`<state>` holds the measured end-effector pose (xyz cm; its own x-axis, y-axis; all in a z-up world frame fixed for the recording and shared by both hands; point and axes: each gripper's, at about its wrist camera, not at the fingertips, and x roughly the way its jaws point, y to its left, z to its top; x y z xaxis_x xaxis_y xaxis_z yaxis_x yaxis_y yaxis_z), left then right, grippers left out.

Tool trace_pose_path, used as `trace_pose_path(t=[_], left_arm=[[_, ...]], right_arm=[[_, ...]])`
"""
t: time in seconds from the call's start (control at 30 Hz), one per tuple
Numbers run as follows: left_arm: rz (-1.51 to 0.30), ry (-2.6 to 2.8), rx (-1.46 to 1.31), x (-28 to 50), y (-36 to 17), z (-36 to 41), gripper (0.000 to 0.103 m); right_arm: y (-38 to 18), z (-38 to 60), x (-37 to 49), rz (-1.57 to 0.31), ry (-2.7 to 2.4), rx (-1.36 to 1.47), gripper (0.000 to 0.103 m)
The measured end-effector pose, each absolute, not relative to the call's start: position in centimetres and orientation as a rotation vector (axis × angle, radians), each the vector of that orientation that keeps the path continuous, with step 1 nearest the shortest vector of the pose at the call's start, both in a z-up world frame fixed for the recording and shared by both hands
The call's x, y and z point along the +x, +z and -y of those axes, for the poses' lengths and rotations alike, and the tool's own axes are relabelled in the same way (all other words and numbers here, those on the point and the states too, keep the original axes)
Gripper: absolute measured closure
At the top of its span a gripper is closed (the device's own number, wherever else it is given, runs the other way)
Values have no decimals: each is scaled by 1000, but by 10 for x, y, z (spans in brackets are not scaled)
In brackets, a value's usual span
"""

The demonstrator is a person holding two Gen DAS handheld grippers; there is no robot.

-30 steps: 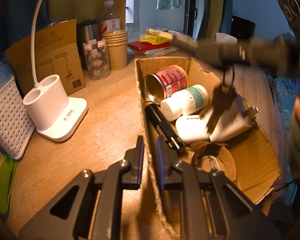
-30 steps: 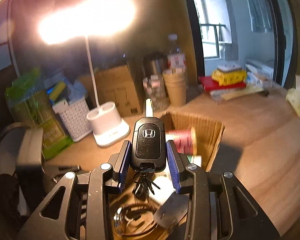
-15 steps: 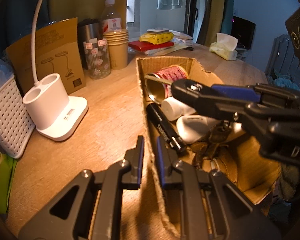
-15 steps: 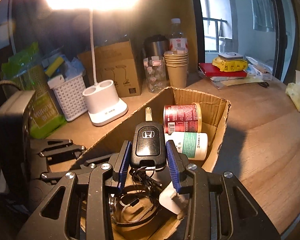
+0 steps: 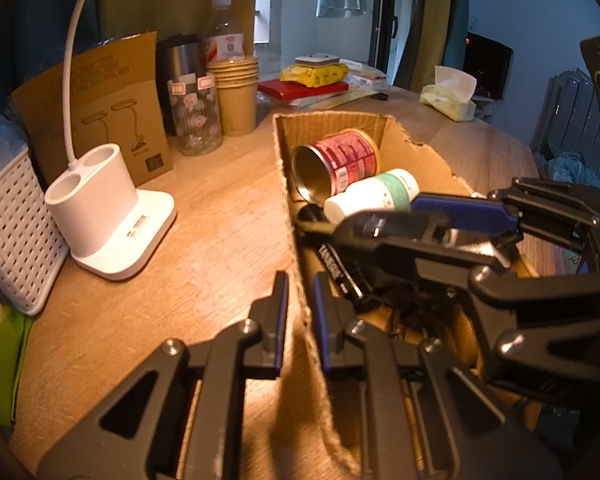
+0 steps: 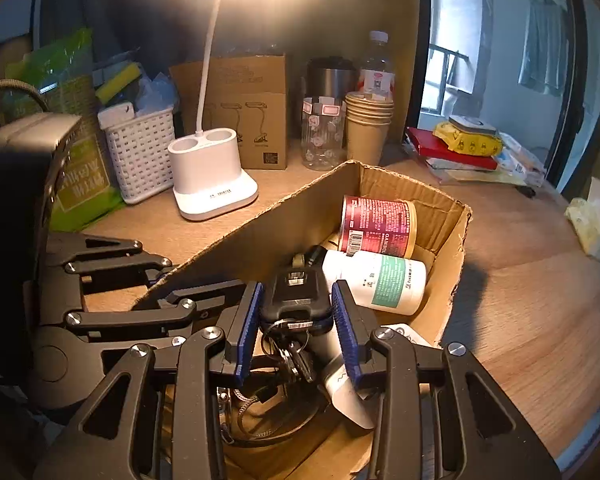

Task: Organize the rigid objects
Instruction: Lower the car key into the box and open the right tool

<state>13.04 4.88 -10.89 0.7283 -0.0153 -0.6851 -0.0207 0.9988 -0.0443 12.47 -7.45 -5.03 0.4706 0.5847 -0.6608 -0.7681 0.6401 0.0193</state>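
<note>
An open cardboard box lies on the wooden table. My left gripper is shut on its near side wall, one pad on each face. My right gripper is shut on a black car key fob, held low inside the box with its key bunch hanging beneath. In the left wrist view the right gripper reaches in from the right. In the box lie a red can, a white bottle with a green label, a black flashlight and a white charger.
A white lamp base and a white basket stand left of the box. Behind it are stacked paper cups, a glass jar, a brown carton and a red book. A tissue pack lies far right.
My right gripper has come down into the box with the key fob and rolled, so the fob's labelled back now faces the camera. The left gripper has stayed on the box wall.
</note>
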Motion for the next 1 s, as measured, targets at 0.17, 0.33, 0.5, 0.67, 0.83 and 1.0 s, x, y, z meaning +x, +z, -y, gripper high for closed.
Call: trace_pose_path(t=[0.17, 0.33, 0.5, 0.67, 0.83, 1.0], left_arm=[[-755, 3, -51, 130, -109, -48, 89], [-753, 4, -48, 129, -109, -48, 89], [-751, 5, -46, 129, -108, -47, 89], [-748, 5, -44, 128, -108, -46, 89], [-736, 6, -30, 125, -106, -44, 89], [-734, 7, -29, 124, -105, -44, 89]], right_arm=[[-47, 79, 124, -685, 853, -260, 57], [-40, 88, 121, -664, 853, -195, 54], [-33, 102, 121, -649, 818, -136, 53], [-29, 116, 120, -638, 778, -115, 52], [-29, 127, 119, -642, 733, -99, 52], [-28, 137, 111, -637, 696, -99, 52]])
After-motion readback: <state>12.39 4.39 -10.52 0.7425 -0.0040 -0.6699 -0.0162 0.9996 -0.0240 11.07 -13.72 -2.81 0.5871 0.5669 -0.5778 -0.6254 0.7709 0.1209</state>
